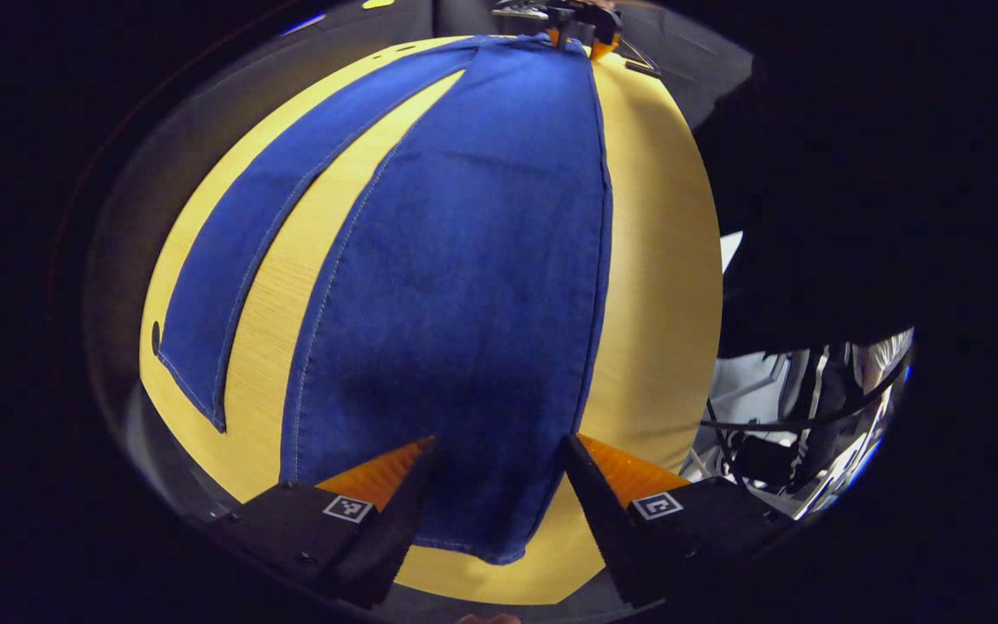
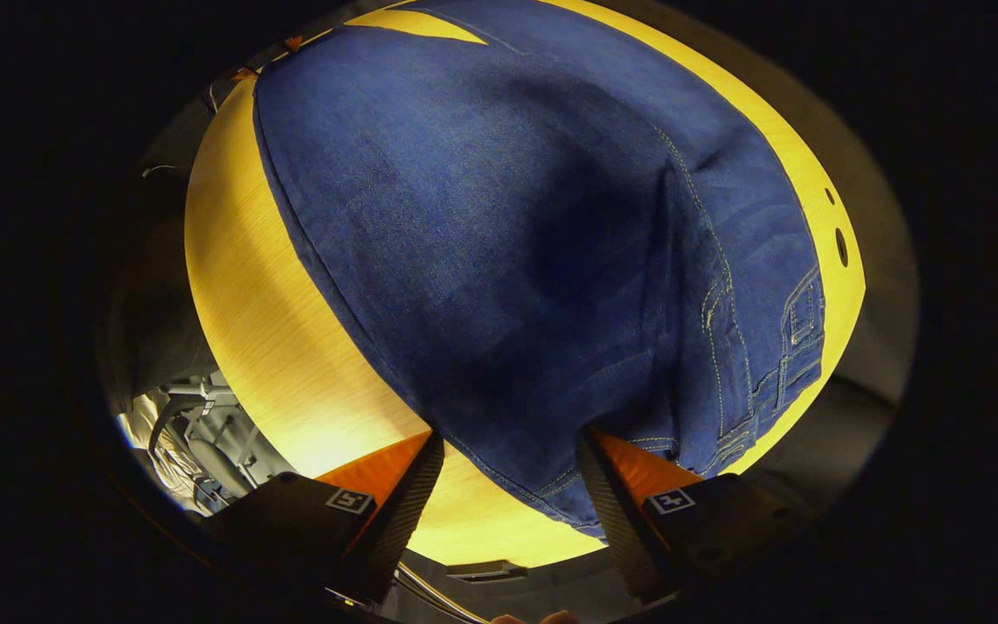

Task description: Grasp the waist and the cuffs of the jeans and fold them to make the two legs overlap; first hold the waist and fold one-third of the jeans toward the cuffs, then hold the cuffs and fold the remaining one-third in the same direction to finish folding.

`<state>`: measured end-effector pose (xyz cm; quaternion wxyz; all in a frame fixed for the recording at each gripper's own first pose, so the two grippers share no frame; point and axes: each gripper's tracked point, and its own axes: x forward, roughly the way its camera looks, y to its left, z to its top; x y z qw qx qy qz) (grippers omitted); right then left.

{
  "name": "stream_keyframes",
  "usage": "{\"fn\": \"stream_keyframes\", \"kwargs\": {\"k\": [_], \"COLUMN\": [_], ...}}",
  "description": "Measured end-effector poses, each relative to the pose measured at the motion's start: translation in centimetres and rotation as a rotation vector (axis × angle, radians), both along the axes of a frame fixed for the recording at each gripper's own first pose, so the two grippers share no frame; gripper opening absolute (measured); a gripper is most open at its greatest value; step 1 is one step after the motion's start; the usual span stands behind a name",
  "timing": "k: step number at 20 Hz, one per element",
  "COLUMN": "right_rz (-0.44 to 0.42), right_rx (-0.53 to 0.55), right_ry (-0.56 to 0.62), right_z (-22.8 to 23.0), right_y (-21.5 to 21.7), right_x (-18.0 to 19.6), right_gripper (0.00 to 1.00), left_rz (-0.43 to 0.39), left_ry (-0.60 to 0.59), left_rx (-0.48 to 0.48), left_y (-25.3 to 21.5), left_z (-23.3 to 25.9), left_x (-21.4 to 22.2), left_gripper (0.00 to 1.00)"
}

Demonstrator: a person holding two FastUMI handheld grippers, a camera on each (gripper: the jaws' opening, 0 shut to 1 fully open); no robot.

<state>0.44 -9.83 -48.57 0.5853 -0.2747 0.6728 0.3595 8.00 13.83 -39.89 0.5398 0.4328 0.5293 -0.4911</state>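
Note:
Blue jeans [image 1: 464, 260] lie flat on a yellow wooden table [image 1: 664, 260], with the second leg [image 1: 248, 243] splayed off to the left. In the left gripper view, my left gripper [image 1: 501, 446] is open low over the near leg's cuff [image 1: 482, 537], with denim between the fingers. The right gripper [image 1: 581, 26] shows small at the far waist end. In the right gripper view, my right gripper [image 2: 512, 438] is open over the waist corner [image 2: 724, 416], where belt loops and pocket stitching show. The jeans [image 2: 508, 217] stretch away from it across the table [image 2: 274, 329].
The table's edge runs close behind both grippers. A dark hole [image 1: 156, 336] sits near one table edge, and two holes [image 2: 841, 247] show past the waistband. Cables and grey equipment [image 1: 793, 416] lie below the table's side, also visible as clutter [image 2: 196, 433].

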Motion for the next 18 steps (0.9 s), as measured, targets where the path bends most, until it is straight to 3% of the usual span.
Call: {"fn": "stream_keyframes", "kwargs": {"k": [3,9,10,12,14,17,18], "right_rz": [-0.007,-0.038,-0.063,-0.176,-0.327,-0.515,-0.566], "right_rx": [-0.005,-0.022,-0.019,-0.028,-0.027,0.032,0.058], "right_ry": [0.004,0.017,0.017,0.004,0.004,-0.046,-0.081], "right_z": [0.0,0.0,0.1,-0.1,-0.6,-0.5,-0.3], "right_y": [0.0,0.0,0.0,-0.3,-0.4,-0.4,-0.4], "right_x": [0.0,0.1,0.2,1.3,3.0,4.2,5.0], "right_gripper": [0.98,0.98,0.98,0.94,0.60,0.12,0.12], "left_rz": [-0.053,-0.052,-0.028,0.030,0.124,0.203,0.220], "left_ry": [-0.008,0.004,0.001,-0.028,0.015,0.010,-0.001], "left_rx": [0.021,0.032,0.034,0.025,-0.016,-0.025,-0.039], "left_y": [0.4,0.3,0.5,0.7,0.2,0.7,0.8], "left_z": [0.0,-0.1,-0.1,-0.7,-0.4,-0.1,-0.1], "left_x": [-0.5,-0.3,0.1,2.1,3.2,4.1,4.7], "left_gripper": [0.94,0.94,0.87,0.49,0.12,0.06,0.06]}}
